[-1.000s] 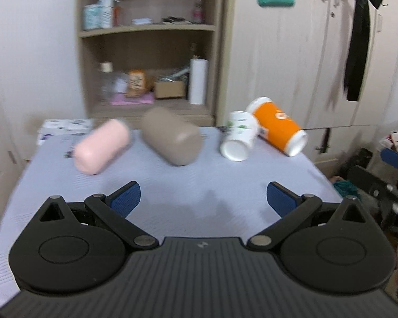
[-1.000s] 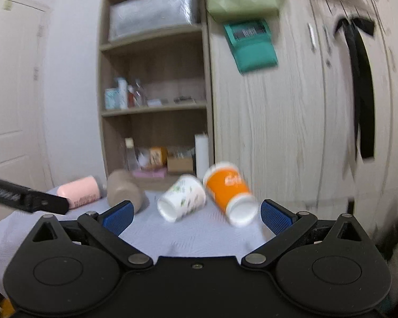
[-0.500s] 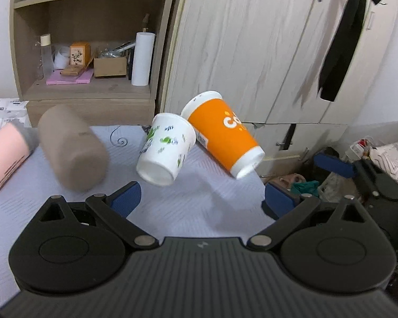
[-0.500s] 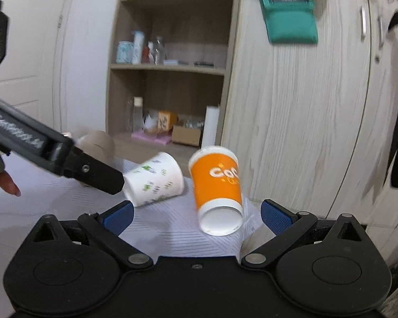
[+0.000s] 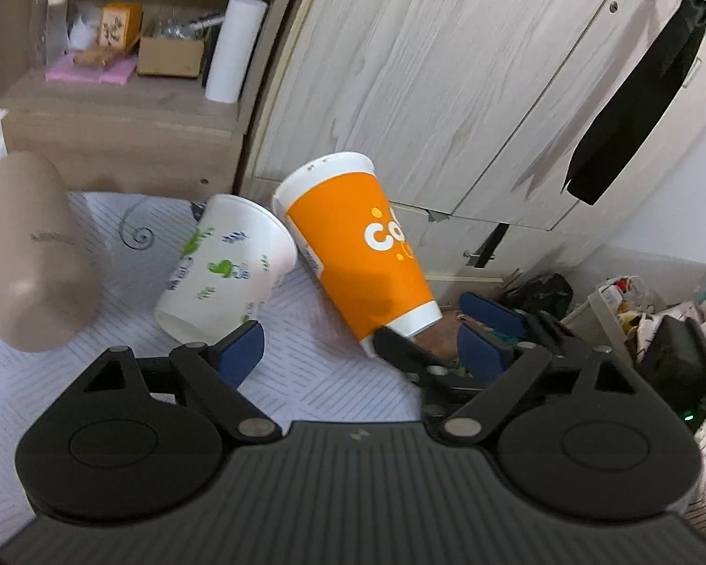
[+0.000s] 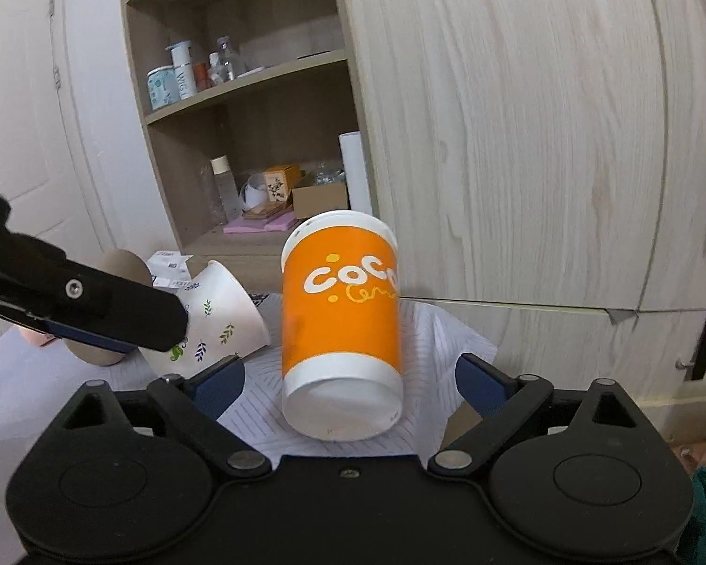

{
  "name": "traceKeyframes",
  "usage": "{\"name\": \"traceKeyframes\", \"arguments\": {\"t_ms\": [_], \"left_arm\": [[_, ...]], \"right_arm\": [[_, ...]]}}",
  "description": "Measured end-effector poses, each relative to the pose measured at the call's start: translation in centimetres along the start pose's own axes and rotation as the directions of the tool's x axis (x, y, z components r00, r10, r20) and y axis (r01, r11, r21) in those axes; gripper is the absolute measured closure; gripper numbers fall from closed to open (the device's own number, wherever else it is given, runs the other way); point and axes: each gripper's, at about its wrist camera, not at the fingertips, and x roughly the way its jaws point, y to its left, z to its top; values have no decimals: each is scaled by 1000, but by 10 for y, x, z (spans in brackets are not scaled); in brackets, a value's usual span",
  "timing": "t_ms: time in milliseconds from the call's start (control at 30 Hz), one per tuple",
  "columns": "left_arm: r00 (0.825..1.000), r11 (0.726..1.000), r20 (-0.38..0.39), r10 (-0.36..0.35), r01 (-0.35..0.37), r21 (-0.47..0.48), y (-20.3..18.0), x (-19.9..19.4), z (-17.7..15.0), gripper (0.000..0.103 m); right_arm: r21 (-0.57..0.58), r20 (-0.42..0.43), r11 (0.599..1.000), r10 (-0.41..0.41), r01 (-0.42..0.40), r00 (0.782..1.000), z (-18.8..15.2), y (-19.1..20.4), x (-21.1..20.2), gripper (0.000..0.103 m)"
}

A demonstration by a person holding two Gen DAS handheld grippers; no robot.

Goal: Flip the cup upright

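Orange cup (image 6: 341,310): smooth paper, slight sheen. Cabinet (image 6: 541,141): matt woodgrain. Surface (image 5: 324,376) w/ ribbed cloth; claw (image 6: 350,383) matt black plastic.

On the table (image 5: 334,376), 3 items lie on their sides: the logo cup (image 6: 341,325) at 12 o'clock, the leaf-print cup (image 6: 221,320) touching it at 10 o'clock, and a bottle (image 5: 28,254) farther toward 9 o'clock. Shelves (image 6: 254,89) stand behind.
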Motion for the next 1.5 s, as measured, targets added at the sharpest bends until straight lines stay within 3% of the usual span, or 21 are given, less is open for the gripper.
{"name": "traceKeyframes", "arguments": {"t_ms": [167, 233, 267, 367, 467, 633, 867, 1000, 1267, 1400, 1500], "left_arm": [[1000, 1000, 20, -2, 2, -5, -2, 2, -1, 14], [1000, 1000, 25, 4, -4, -12, -3, 4, -1, 14], [1000, 1000, 21, 7, -7, -24, -2, 6, -1, 14], [1000, 997, -16, -19, 18, -76, 4, 15, 1, 23], [999, 995, -28, -34, 31, -97, 7, 22, -2, 24], [996, 992, -50, -70, 64, -105, 7, 28, -8, 24], [993, 992, -53, -102, 98, -73, 7, 26, -12, 27], [994, 993, -62, -91, 86, -77, 11, 27, -13, 27], [987, 989, -84, -135, 130, -68, 8, 33, -19, 27], [986, 991, -105, -129, 124, -57, 8, 32, -23, 37], [979, 987, -129, -156, 149, -58, 13, 28, -28, 38]], "right_arm": [[-43, -38, 999, -34, 33, 999, 3, 9, 20, 13], [-42, -36, 998, -47, 46, 998, 5, 10, 25, 21], [-34, -40, 998, -45, 44, 998, 5, 9, 26, 32], [4, -43, 999, -52, 52, 998, 3, 9, 25, 32], [56, -51, 996, -70, 73, 996, 2, 10, 19, 32], [140, -61, 990, -25, 34, 998, -10, 15, 5, 32], [271, -75, 958, -71, 89, 995, -18, 15, -13, 32], [356, -136, 933, -12, 60, 991, -29, 12, -18, 33], [327, -124, 943, -17, 58, 992, -38, 32, -39, 38], [297, -134, 952, -34, 73, 990, -41, 39, -45, 38], [272, -145, 959, -44, 83, 988, -45, 46, -53, 39]]}}
